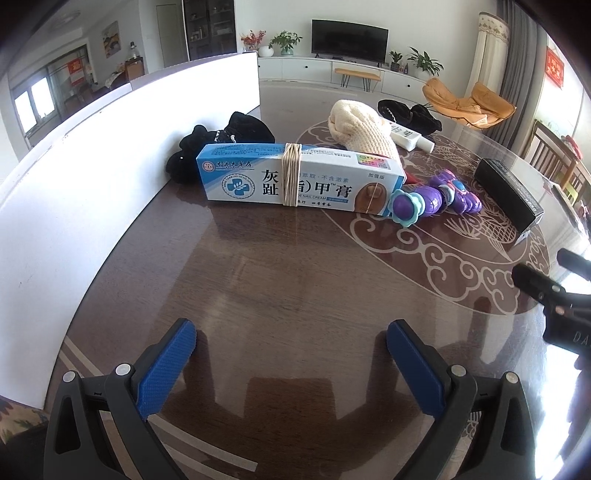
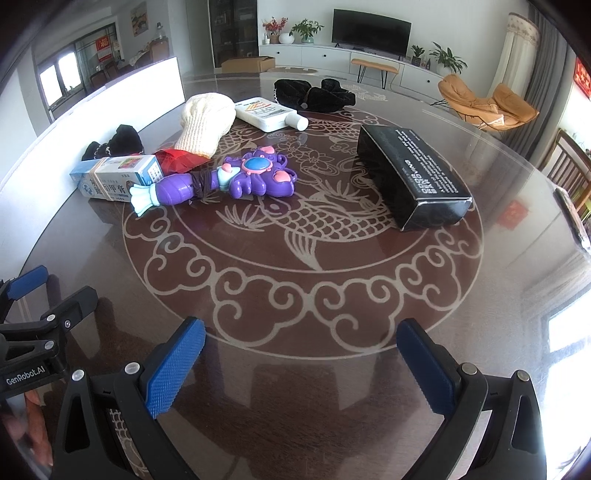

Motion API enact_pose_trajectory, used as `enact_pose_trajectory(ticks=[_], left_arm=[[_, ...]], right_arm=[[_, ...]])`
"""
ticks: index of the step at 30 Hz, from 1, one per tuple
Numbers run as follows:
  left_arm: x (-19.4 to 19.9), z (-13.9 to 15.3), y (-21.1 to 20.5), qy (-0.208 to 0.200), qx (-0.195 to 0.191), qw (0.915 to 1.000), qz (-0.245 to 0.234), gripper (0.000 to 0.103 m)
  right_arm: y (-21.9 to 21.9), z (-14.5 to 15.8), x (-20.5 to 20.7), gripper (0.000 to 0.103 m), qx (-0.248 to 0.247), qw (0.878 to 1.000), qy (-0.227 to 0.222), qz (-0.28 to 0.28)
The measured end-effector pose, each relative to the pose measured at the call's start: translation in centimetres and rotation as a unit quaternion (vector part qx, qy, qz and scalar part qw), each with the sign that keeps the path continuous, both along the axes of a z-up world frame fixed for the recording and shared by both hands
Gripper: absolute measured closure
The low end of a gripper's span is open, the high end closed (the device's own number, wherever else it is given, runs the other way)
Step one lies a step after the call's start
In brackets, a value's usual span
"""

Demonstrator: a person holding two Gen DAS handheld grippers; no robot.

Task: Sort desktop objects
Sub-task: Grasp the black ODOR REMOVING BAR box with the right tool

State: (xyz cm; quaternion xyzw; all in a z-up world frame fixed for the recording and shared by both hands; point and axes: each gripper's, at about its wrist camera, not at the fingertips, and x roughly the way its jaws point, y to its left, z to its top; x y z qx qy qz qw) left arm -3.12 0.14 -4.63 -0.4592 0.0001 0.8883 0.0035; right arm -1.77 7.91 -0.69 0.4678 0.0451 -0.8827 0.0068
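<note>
A home living room. A television [image 2: 371, 27] stands on a long white cabinet [image 2: 332, 55]. Potted plants [image 2: 306, 30] and orange lounge chairs [image 2: 487, 101] surround it.

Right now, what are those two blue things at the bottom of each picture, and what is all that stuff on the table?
Those blue things are the fingers of tongs. A person holds one in each hand, and a small camera on each looks forward along its fingers. One picture comes from the left tongs, the other from the right tongs. Both are open and hold nothing.

On the shiny brown table with the fish pattern lie a blue and white cream box wrapped in rubber bands, a purple plastic toy wand, a cream knitted hat, a long black box, a white bottle and two black fluffy cloth bundles.
</note>
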Motion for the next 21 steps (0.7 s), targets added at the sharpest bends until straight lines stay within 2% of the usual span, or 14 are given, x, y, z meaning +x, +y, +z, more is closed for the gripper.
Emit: enact_pose_trajectory(ticks=[2, 4, 5, 7, 9, 12, 15, 16, 17, 19, 21], left_arm=[[0.0, 0.0, 0.0, 0.0, 0.0, 1.0, 0.002, 0.0], [-0.1, 0.0, 0.0, 0.0, -0.001, 1.0, 0.005, 0.0], [-0.1, 0.0, 0.0, 0.0, -0.001, 1.0, 0.006, 0.0], [-0.1, 0.0, 0.0, 0.0, 0.0, 1.0, 0.006, 0.0], [-0.1, 0.0, 0.0, 0.0, -0.001, 1.0, 0.006, 0.0], [-0.1, 0.0, 0.0, 0.0, 0.0, 1.0, 0.006, 0.0], [-0.1, 0.0, 0.0, 0.0, 0.0, 1.0, 0.006, 0.0], [-0.1, 0.0, 0.0, 0.0, 0.0, 1.0, 0.006, 0.0], [-0.1, 0.0, 0.0, 0.0, 0.0, 1.0, 0.006, 0.0], [-0.1, 0.0, 0.0, 0.0, -0.001, 1.0, 0.006, 0.0], [-0.1, 0.0, 0.0, 0.0, -0.001, 1.0, 0.006, 0.0]], right_arm=[[1.0, 2.0, -1.0, 0.0, 0.035, 0.998, 0.052, -0.013], [2.5, 3.6, -3.0, 0.0, 0.046, 0.995, 0.082, -0.028], [3.3, 4.0, -4.5, 0.0, 0.042, 0.996, 0.078, -0.031], [4.5, 3.5, -7.7, 0.0, 0.044, 0.998, 0.044, -0.028], [5.2, 2.5, -10.2, 0.0, 0.063, 0.998, 0.011, -0.025], [6.1, 1.1, -12.6, 0.0, 0.089, 0.994, -0.021, -0.052], [7.2, 0.1, -13.8, 0.0, 0.037, 0.997, -0.044, -0.06], [7.4, 0.0, -13.9, 0.01, 0.014, 0.997, -0.045, -0.062], [7.5, 0.0, -13.9, 0.031, -0.007, 0.997, -0.043, -0.062], [7.1, 0.3, -13.8, 0.042, -0.029, 0.997, -0.032, -0.06], [5.8, 0.2, -13.1, 0.043, -0.02, 0.999, -0.029, -0.039]])
